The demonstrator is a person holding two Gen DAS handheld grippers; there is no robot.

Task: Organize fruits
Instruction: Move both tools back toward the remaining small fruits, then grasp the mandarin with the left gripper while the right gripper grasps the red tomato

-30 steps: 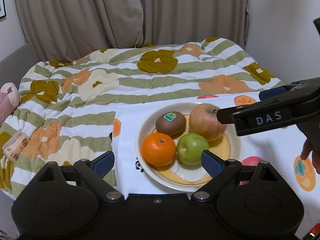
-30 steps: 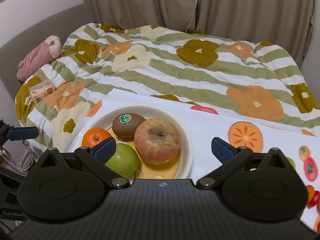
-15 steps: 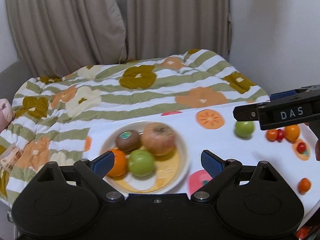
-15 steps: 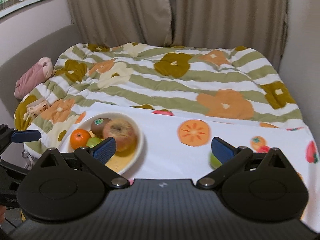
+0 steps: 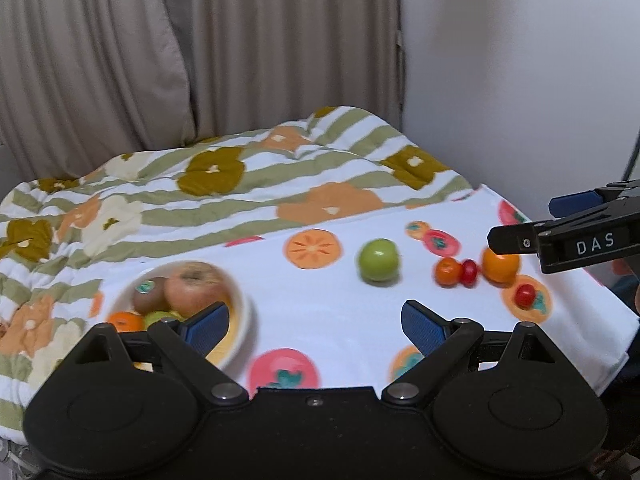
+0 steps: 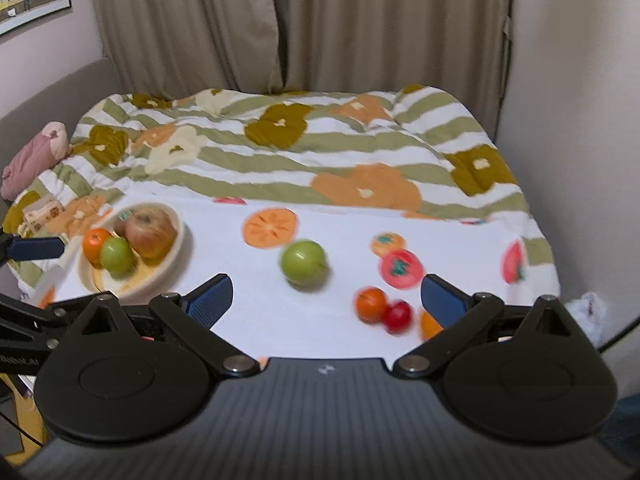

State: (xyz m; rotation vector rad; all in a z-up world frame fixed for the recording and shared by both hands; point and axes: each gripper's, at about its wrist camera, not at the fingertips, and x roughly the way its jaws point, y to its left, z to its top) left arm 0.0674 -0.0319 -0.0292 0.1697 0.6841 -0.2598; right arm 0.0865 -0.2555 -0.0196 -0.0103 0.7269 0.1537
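With both grippers, left (image 5: 314,320) and right (image 6: 326,298), wide open and empty, the step looked like reaching for the loose green apple (image 6: 304,261) on the cloth (image 6: 280,320), right of the bowl (image 6: 176,248); next, fingers should straddle it.

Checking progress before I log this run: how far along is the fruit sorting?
Done: the bowl already holds four fruits: kiwi, apple, orange and a green one. In hand: nothing; left gripper and right gripper are both open and empty. Left: the loose green apple, two small oranges and two red cherry tomatoes still lie on the cloth.
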